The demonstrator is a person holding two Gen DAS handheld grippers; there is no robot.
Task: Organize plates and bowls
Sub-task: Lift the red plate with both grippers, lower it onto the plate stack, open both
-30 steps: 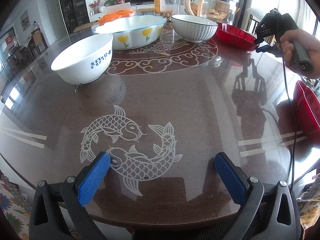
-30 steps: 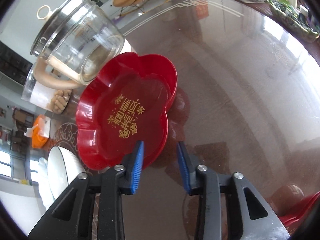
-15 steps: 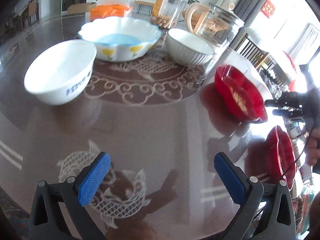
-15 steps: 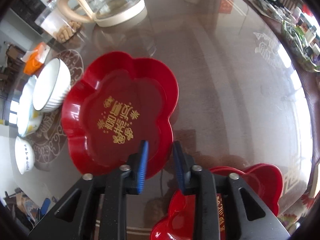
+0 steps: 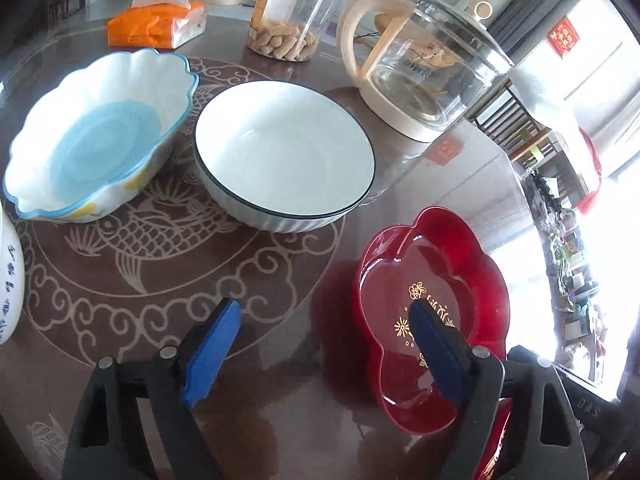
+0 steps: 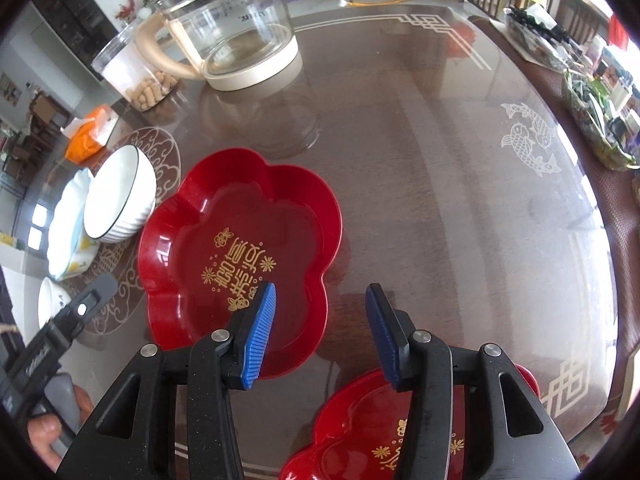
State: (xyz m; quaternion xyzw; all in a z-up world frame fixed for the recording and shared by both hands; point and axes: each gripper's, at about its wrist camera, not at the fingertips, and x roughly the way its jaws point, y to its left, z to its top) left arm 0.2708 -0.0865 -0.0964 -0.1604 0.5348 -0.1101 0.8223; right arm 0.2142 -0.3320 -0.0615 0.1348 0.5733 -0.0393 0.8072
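Note:
A red flower-shaped plate (image 6: 240, 252) with gold lettering lies on the table; it also shows in the left wrist view (image 5: 436, 280). My right gripper (image 6: 320, 332) is open and empty, with the plate's near rim between its two blue pads. A second red plate (image 6: 384, 436) lies under it near the table edge. My left gripper (image 5: 328, 352) is open and empty, its right pad over the first red plate's left part. A white dark-rimmed bowl (image 5: 284, 152), a scalloped blue-centred bowl (image 5: 100, 136) and a white bowl with blue writing (image 5: 8, 280) stand to the left.
A glass kettle (image 5: 424, 76) with a cream handle, a clear jar of snacks (image 5: 292, 12) and an orange tissue pack (image 5: 156, 24) stand at the back of the glass-topped table (image 6: 440, 160). A tray of clutter (image 6: 596, 120) sits at the far right edge.
My right gripper has opened wider and moved right along the red plate's near rim. My left gripper has swung right and forward, coming over the same plate.

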